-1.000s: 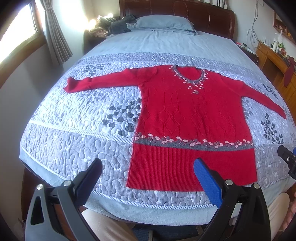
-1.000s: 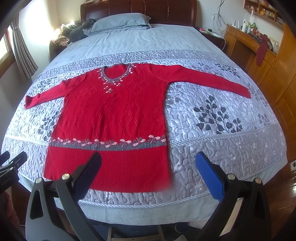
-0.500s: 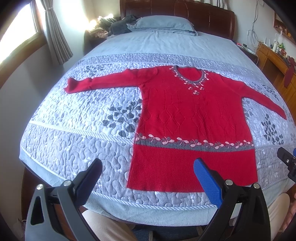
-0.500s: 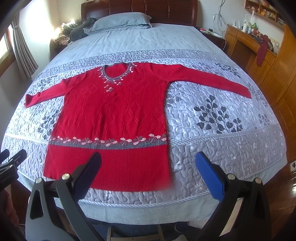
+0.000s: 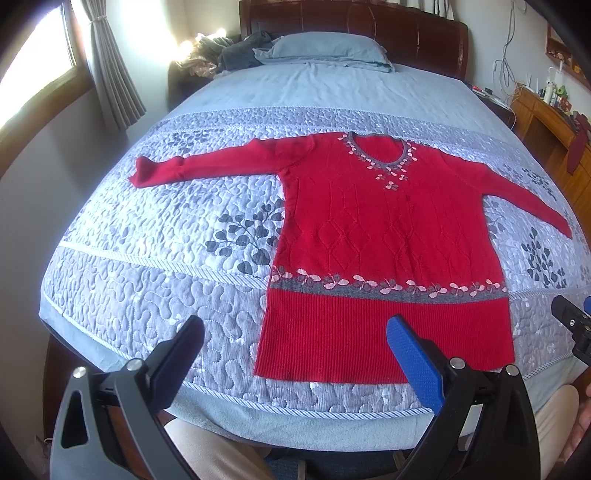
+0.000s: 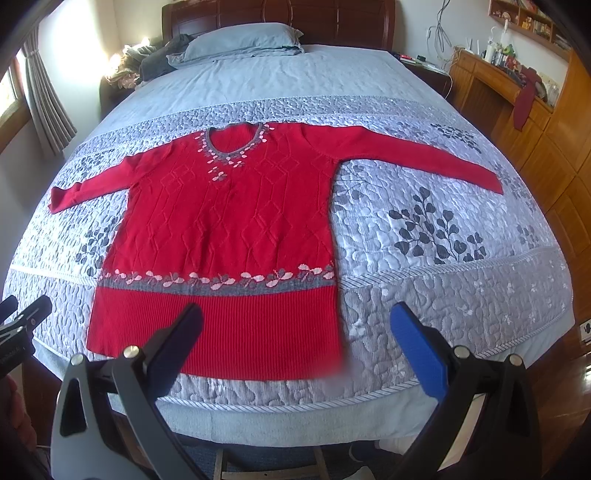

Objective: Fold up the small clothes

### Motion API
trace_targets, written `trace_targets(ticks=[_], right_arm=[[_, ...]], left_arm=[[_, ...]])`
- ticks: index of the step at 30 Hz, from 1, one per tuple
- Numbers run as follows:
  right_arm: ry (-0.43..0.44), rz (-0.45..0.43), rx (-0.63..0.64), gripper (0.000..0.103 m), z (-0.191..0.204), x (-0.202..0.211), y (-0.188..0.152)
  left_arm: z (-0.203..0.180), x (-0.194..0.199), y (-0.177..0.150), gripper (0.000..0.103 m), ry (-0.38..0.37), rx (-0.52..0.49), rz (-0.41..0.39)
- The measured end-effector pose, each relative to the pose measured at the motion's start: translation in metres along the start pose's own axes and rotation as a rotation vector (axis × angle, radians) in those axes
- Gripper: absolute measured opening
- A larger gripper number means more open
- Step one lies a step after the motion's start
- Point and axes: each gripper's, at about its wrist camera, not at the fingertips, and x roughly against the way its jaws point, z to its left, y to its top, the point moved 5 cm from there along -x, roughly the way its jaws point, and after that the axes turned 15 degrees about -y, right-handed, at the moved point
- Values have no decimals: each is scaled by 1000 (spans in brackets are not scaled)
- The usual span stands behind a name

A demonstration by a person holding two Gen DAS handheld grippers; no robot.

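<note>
Item: red knitted long-sleeved sweater [image 5: 384, 236] with grey flowered hem band and neckline trim, laid flat, front up, sleeves spread, on the grey-and-white quilted leaf-print bedspread [image 5: 155, 266] of a dark wooden-headboard bed [image 5: 354, 22]. Hem toward the foot edge.

Left wrist view: pale blue pillow [image 5: 328, 48], grey curtain [image 5: 110, 74], and the right gripper's tip at the frame's right margin.

Right wrist view: orange-brown wooden cabinet [image 6: 517, 107] carrying small items, too blurred to identify.

Left gripper [image 5: 295, 350]: jaws spread wide, empty, above the sweater's left hem corner.

Right gripper [image 6: 297, 338]: jaws spread wide, empty, above the right hem corner.
</note>
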Motion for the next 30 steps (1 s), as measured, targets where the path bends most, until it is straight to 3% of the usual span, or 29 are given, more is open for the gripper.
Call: trace_targets(ticks=[30], right_arm=[[-11,13,12,101,3,-9,1]], left_arm=[[4,-2,4,99,4,-5,0]])
